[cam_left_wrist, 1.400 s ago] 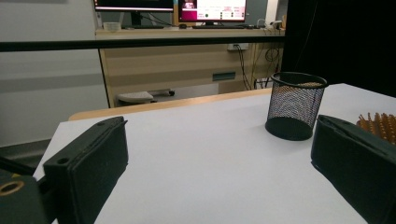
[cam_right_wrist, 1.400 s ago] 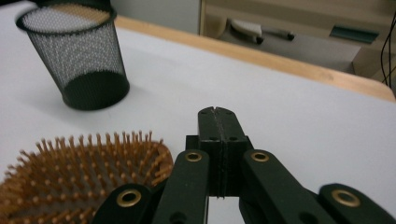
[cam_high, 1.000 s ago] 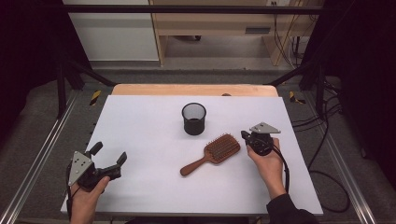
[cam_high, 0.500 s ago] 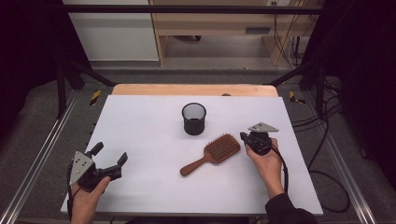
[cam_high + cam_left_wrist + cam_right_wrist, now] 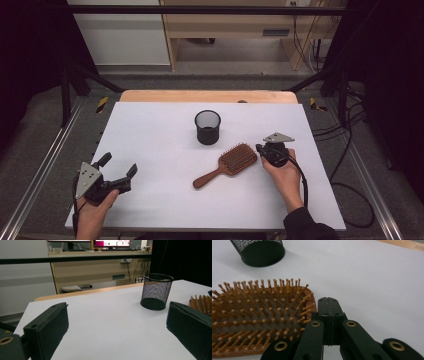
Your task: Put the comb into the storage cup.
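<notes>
The right gripper [image 5: 260, 148] has its two black jaws pressed together with nothing between them; in the right gripper view [image 5: 329, 301] the closed tips sit just beside the corner of the wooden paddle hairbrush with peg bristles [image 5: 259, 315]. Since one second ago this gripper has shifted slightly toward the brush head, while the brush itself has not moved. Judgement: the jaws must part before any grasp is possible, so the pick-up has not begun.

The left gripper [image 5: 119, 168] has its jaws standing wide apart and holds nothing; it rests near the table's front-left corner, unchanged from the earlier frames.

The hairbrush [image 5: 227, 164] lies bristles up near the table's middle, handle pointing toward the person. The black wire-mesh cylindrical cup [image 5: 207, 127] stands upright just behind it, apart from it.

The white table top [image 5: 150, 130] is otherwise bare. Beyond it are a wooden edge strip, light wooden furniture, cables and dark curtains.
</notes>
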Demonstrator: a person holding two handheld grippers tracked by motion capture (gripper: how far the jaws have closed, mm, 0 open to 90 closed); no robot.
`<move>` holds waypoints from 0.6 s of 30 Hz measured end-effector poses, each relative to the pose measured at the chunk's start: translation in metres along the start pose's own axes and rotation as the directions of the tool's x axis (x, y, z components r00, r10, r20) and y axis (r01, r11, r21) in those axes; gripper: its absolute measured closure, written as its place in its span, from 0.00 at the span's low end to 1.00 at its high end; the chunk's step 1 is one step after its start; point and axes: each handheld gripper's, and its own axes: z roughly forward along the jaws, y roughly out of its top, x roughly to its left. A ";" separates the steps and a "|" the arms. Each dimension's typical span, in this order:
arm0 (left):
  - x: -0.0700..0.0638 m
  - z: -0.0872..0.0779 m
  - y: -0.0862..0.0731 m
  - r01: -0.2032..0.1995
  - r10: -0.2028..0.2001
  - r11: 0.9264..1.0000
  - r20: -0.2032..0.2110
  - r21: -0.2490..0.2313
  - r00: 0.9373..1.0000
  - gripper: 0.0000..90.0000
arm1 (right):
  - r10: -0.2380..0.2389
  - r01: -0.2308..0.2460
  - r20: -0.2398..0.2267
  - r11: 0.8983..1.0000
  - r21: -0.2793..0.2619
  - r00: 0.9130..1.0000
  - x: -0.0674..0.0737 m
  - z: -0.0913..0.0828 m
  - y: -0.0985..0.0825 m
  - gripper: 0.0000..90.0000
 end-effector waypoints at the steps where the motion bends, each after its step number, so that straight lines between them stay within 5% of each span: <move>1: 0.000 0.000 0.000 0.001 -0.001 1.000 0.000 0.002 1.000 0.05 | -0.005 0.005 0.002 1.000 -0.002 1.000 -0.001 0.001 0.000 1.00; 10: 0.000 0.000 0.000 -0.002 0.002 1.000 0.000 0.006 1.000 0.05 | 0.033 -0.032 -0.019 0.999 0.017 0.999 -0.007 0.020 0.001 1.00; 18: -0.003 0.001 -0.001 -0.011 0.010 1.000 0.009 0.017 1.000 0.05 | 0.008 -0.007 -0.039 0.999 0.039 0.999 -0.004 0.023 -0.001 1.00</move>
